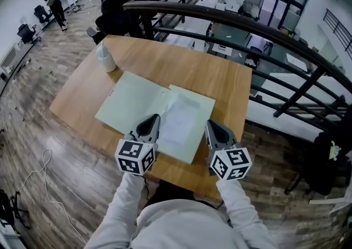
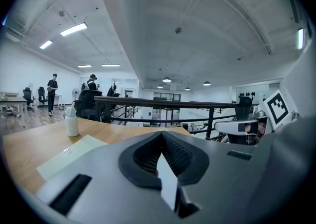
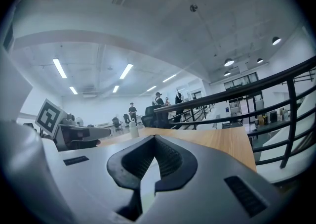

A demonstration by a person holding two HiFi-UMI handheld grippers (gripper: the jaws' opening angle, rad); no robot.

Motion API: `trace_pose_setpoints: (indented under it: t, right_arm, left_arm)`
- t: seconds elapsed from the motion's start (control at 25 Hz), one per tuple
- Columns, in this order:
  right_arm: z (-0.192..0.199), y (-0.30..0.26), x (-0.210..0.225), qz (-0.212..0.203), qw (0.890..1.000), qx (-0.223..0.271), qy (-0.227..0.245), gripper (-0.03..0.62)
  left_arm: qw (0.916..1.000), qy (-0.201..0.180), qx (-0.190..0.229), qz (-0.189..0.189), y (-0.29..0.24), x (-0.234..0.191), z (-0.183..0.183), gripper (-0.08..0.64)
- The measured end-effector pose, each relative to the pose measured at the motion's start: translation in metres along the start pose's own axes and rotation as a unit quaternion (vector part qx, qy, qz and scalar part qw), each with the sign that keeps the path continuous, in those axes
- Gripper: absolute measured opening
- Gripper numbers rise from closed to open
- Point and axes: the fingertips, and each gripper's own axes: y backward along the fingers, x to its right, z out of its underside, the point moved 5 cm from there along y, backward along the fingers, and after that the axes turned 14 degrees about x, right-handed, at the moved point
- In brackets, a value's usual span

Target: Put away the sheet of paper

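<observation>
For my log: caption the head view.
Left gripper pinching a white sheet of paper on an open pale green folder, right gripper at its edge, wooden table.

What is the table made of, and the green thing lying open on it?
The table looks like wood: warm brown with fine grain lines and a smooth, dull surface. The green folder looks like thin card or maybe plastic: pale, flat, creased down the middle, no shine.

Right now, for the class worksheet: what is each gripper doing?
Left gripper: jaws closed on the white sheet of paper.
Right gripper: jaws closed on a thin edge, probably of the pale green folder.
</observation>
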Motion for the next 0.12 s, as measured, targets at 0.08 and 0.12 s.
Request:
trace_pose_setpoints:
  t: [0.08,0.12]
  right_arm:
    - [0.0014,0.0034,0.0011,0.001,1.000,-0.002,0.000,0.028]
    - [0.0022,0.0054,0.0017,0.002,1.000,-0.003,0.000,0.028]
  left_arm:
    - [1.0000,0.002,0.000,0.000,0.0012,0.0024,0.0011,0.018]
    - [1.0000,0.002,0.000,0.000,0.0019,0.0038,0.0019,0.018]
